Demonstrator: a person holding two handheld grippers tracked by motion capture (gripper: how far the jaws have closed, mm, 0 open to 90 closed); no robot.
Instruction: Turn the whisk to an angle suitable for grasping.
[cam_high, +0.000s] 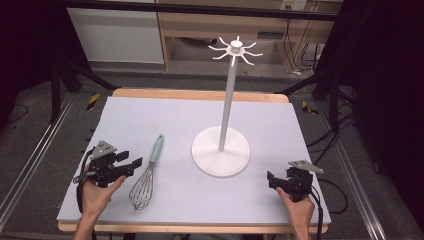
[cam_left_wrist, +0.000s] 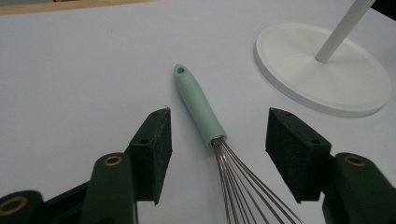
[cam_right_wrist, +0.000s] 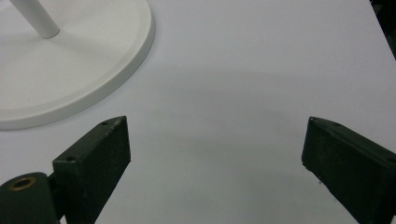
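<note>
whisk (cam_left_wrist: 201, 108) lies between spread left gripper (cam_left_wrist: 218, 135) fingers, untouched.

**Hand-held gripper hardware: appearance**

Left hand-held gripper (cam_high: 134, 163) and right hand-held gripper (cam_high: 270, 180): black bodies, each topped by a grey three-cornered plate. Jaws are black rectangular blocks with small screw holes. Brass-coloured fasteners sit at the jaw arms. Black cables trail back. Forearms unsleeved.

mint-handled wire whisk (cam_high: 149, 172), lying flat, left of centre
</note>
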